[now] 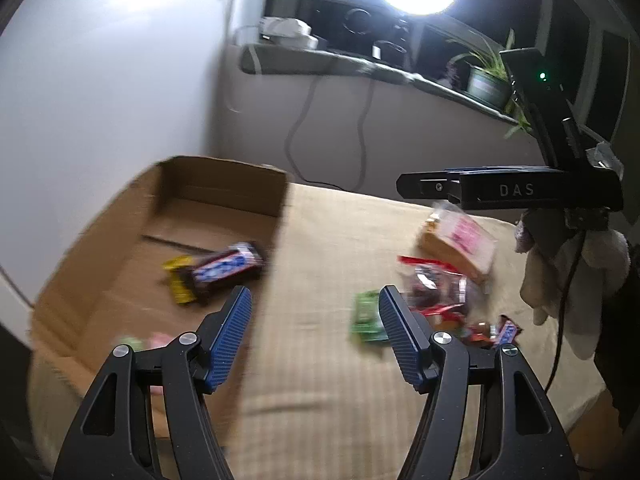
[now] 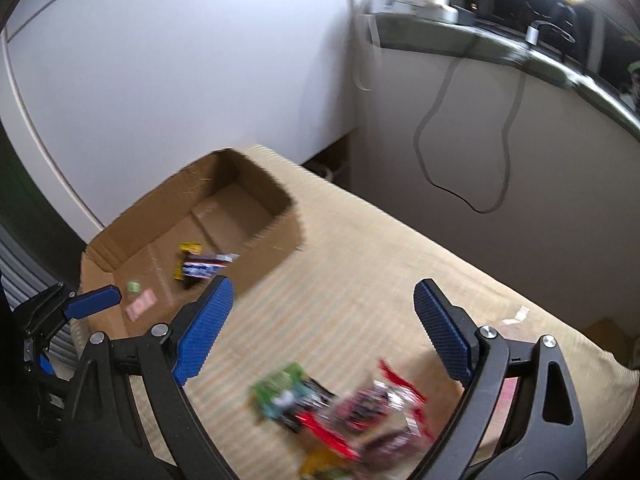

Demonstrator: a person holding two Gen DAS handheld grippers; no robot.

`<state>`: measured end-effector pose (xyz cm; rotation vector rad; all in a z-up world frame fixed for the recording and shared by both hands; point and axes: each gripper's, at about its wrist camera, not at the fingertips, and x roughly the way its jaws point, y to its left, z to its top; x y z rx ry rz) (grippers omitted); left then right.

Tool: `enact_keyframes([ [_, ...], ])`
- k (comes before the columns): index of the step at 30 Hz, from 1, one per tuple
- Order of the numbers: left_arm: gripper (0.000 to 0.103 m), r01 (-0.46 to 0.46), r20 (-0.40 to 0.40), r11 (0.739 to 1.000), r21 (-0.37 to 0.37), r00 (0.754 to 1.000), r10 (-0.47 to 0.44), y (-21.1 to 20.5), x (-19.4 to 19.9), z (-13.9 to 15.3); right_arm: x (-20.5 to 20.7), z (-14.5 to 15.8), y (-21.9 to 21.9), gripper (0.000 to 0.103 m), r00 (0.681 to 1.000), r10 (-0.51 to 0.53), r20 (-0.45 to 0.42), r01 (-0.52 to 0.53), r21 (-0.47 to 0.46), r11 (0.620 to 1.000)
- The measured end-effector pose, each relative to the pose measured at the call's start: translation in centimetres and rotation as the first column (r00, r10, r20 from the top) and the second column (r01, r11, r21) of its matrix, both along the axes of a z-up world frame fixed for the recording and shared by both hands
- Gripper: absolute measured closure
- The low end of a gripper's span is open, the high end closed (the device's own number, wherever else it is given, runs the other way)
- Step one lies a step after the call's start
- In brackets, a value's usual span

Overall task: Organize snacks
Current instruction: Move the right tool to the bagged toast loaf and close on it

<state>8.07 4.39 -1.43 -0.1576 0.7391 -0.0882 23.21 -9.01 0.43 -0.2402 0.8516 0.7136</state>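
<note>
Left wrist view: left gripper [image 1: 314,322] spread wide, nothing between its ribbed blue pads [image 1: 228,340]; black angular finger frames with silver bolts. Below lies a beige ribbed cloth surface [image 1: 320,380], soft-looking, possibly a bed or cushion. To the left on it, a shallow open cardboard box [image 1: 224,182], corrugated, brown. Inside the box: a dark chocolate bar with blue-white wrapper [image 1: 226,268] lying over a yellow wrapper [image 1: 180,280]; small pink and green packets near the box's near wall, blurred. To the right on the cloth, a loose pile of snacks [image 1: 440,288]: a green packet [image 1: 366,316], glossy red-trimmed clear bags, a tan block with a pink label [image 1: 460,240]. The right gripper's black body sits above the pile at the right edge, held in a light-gloved hand [image 1: 572,280]; its fingers not visible here.

Right wrist view: right gripper [image 2: 320,340] wide open, empty, blue textured pads. Snack pile [image 2: 352,408] directly under and between the fingers, blurred. Cardboard box [image 2: 276,236] well to the left with the chocolate bar [image 2: 204,268] inside.
</note>
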Motion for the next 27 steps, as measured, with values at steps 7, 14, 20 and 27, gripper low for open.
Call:
enact_keyframes([
  [7, 0.037, 0.064, -0.026, 0.996, -0.057, 0.997, -0.066, -3.8, 2.7, -0.6, 3.2, -1.6, -6.7, 0.009, 0.994, -0.100, -0.048, 0.100, 0.003, 0.995],
  [14, 0.037, 0.131, -0.041, 0.986, -0.104, 0.990, -0.136, -7.9, 5.7, -0.9, 6.0, -3.4, -11.8, 0.009, 0.980, -0.168, -0.107, 0.170, 0.011, 0.985],
  [20, 0.037, 0.175, -0.059, 0.973, -0.151, 0.981, -0.185, -10.8, 8.3, -1.8, 8.2, -5.2, -14.9, 0.009, 0.964, -0.183, -0.193, 0.196, 0.052, 0.979],
  [27, 0.037, 0.197, -0.110, 0.959, -0.205, 0.969, -0.223, -12.9, 11.4, -3.4, 8.9, -7.1, -15.8, 0.009, 0.957, -0.133, -0.257, 0.154, 0.066, 0.986],
])
